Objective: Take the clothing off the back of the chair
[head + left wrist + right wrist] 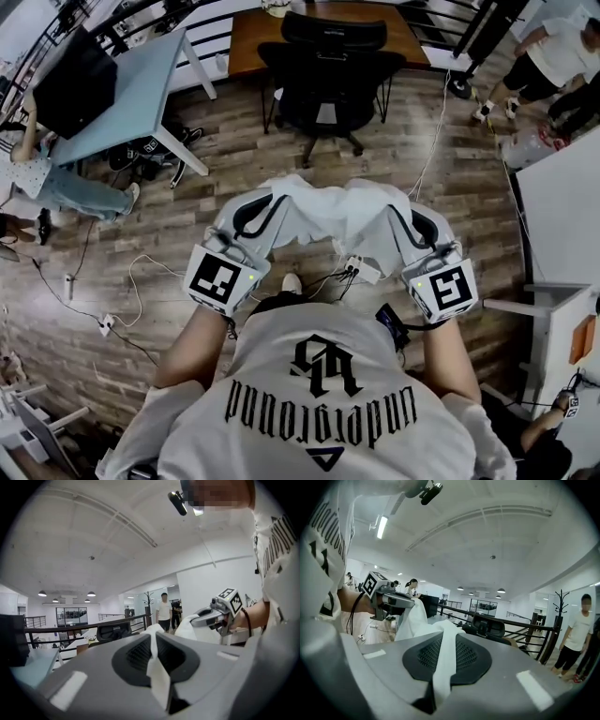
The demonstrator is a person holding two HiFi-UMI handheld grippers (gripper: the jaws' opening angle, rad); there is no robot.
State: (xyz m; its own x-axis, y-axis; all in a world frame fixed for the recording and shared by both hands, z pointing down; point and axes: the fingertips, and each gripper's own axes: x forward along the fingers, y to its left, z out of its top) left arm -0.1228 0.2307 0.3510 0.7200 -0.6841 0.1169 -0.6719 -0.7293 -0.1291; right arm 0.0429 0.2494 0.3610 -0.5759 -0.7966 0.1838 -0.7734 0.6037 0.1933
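A white garment (328,217) hangs stretched between my two grippers, in front of the person's chest and well short of the black office chair (330,70), whose back is bare. My left gripper (255,217) is shut on the garment's left edge; white cloth (157,667) runs pinched between its jaws. The right gripper (417,228) is shut on the right edge, with the cloth (443,660) clamped the same way. Each gripper shows in the other's view: right gripper (213,616), left gripper (393,601).
A wooden desk (253,37) stands behind the chair, a blue-grey table (131,94) with a dark monitor at the far left. Cables and a power strip (361,270) lie on the wood floor. People stand at the right (553,56) and left (37,178). White furniture (562,206) lines the right.
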